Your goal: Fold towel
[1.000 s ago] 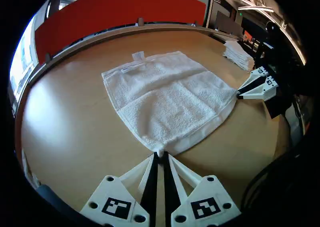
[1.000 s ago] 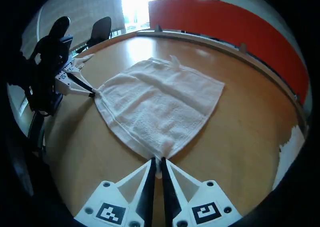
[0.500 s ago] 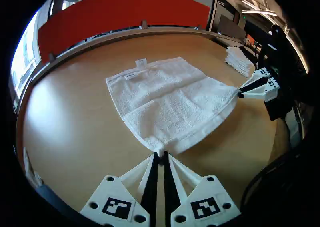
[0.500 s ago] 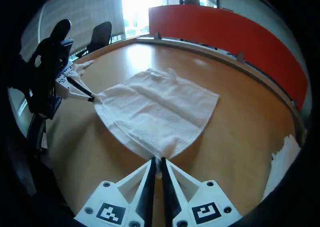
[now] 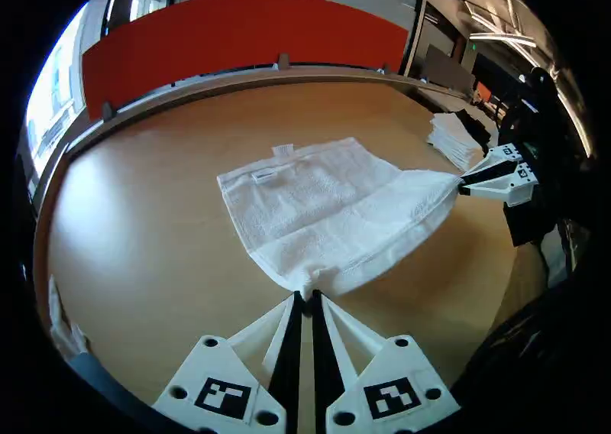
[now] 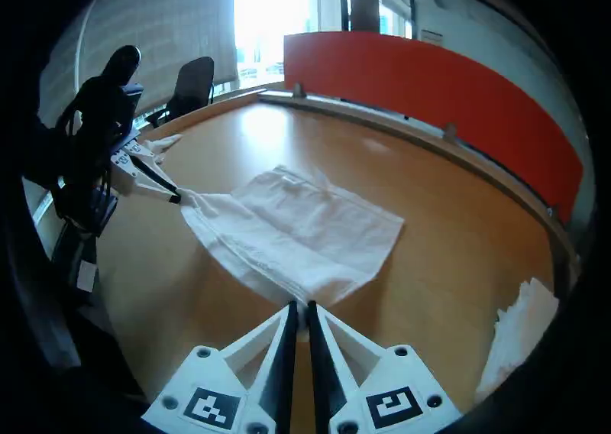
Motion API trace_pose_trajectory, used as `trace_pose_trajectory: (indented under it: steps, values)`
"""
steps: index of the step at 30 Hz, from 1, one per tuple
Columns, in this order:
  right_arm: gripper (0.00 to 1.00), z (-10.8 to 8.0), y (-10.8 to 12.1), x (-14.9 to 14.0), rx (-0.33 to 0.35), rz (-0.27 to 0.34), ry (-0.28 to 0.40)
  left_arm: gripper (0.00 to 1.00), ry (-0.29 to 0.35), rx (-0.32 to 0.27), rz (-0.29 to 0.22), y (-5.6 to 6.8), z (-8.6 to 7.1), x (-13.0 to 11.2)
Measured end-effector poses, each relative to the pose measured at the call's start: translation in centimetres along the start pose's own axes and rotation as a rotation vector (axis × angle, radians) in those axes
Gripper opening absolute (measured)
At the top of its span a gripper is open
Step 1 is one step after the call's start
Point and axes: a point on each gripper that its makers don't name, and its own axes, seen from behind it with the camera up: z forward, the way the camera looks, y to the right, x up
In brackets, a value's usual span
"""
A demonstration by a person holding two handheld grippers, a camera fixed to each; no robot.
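A wooden bench point(image 5: 137, 228) is backed along its far edge by a red divider panel point(image 5: 244, 37). At mid-bench is a white towel point(image 5: 328, 205): its far half lies flat, while its near edge appears to be held clear of the surface. A stack of folded towels point(image 5: 454, 140) sits near a side edge of the bench. The left tongs point(image 5: 305, 296) are pinched narrow on one near corner of the towel, the right tongs point(image 6: 300, 308) on the other.
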Motion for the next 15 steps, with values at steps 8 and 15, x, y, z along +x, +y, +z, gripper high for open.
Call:
trace_pose_trajectory:
  steps: [8,15]
  values:
    - [0.10,-2.1,-0.2,2.3,0.001,-0.005,0.036,0.09,0.007,0.000,-0.007,0.1,-1.5,1.3]
    - [0.10,-3.3,-0.2,3.6,-0.004,-0.007,0.052,0.09,0.014,-0.005,-0.022,0.5,-2.7,2.3]
